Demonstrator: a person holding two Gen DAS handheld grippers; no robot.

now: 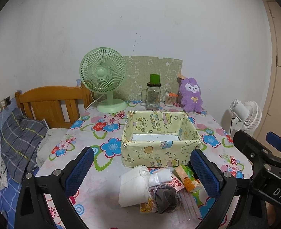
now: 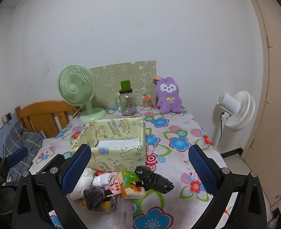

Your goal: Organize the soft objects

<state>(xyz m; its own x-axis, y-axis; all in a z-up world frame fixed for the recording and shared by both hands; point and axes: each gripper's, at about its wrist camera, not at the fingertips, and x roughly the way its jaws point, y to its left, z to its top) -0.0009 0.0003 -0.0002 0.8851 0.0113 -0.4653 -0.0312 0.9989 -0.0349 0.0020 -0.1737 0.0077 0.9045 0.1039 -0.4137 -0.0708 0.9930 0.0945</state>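
**Both claws empty, soft pile near the box**

L gripper: jaws wide apart, nothing between them, hovering over near table edge. R gripper: jaws also spread, empty; its body shows at far right of L view.

Soft pile sits on the floral tablecloth, just near side of the yellow cartoon box. Pile contents: white folded cloth at left, grey sock on top of a small bear-print pack, white plastic-wrapped roll, orange-green tissue pack at right. Black crumpled bag lies right of pile, touching tissue pack; seen in R view only.

Box open at top, white base visible; cannot tell if anything else is inside.

Far side of table: green desk fan at left, glass jar w/ green lid centre, cotton-swab pot, purple plush bunny at right. White floor fan off table, right. Bed w/ plaid pillow at left.
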